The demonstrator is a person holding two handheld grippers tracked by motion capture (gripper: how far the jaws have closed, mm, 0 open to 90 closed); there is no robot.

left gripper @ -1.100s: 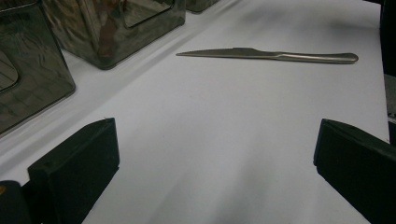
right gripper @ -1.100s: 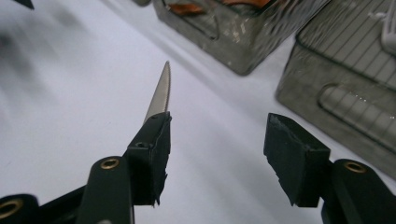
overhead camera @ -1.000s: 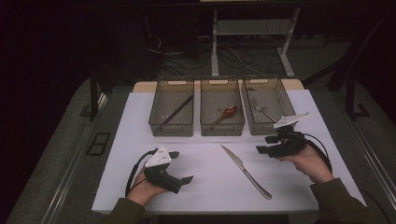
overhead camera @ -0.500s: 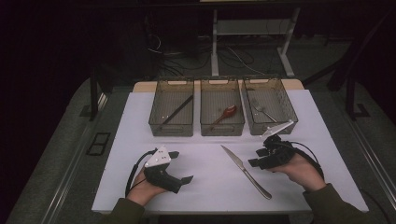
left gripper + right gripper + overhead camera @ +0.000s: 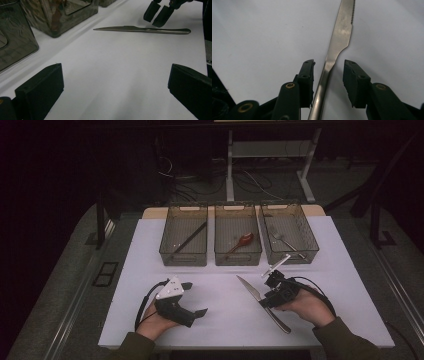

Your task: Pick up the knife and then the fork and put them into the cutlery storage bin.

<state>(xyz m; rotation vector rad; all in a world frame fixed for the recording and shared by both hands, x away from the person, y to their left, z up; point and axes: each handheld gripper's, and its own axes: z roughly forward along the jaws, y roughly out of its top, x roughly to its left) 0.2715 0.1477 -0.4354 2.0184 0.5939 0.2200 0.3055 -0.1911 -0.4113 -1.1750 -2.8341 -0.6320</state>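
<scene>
A steel table knife lies diagonally on the white table cover, blade toward the bins. My right gripper is down over it, held by a hand from the right. In the right gripper view its jaws stand open on either side of the knife, just behind the blade, with small gaps; the right gripper has not closed. My left gripper rests on the cover at front left, wide open with nothing in it. From the left gripper view, the knife lies ahead with the right gripper's fingers over its handle.
Three clear bins stand in a row at the back. The left bin holds a dark stick, the middle bin a reddish-brown spoon, the right bin a fork. Bare white cover lies between the grippers.
My right gripper has moved left and nearer, coming down over the knife so its jaws straddle the handle. The left gripper has stayed put.
</scene>
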